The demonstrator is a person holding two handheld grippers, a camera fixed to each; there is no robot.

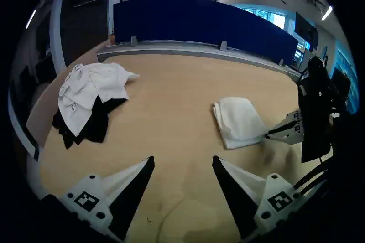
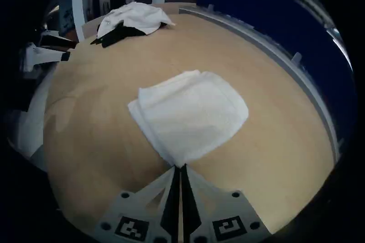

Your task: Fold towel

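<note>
Jaws: right gripper (image 2: 180,170) nips towel (image 2: 191,111) by corner — left gripper (image 1: 182,161) gapes over table (image 1: 182,88).

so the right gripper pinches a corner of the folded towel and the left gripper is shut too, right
No: the left gripper is open, as the left gripper view shows. The right gripper does pinch a corner of the folded towel.

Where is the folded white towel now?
In the right gripper view the folded towel lies on the table, its near corner pinched by the right hand-held gripper; the clothes pile lies apart.
</note>
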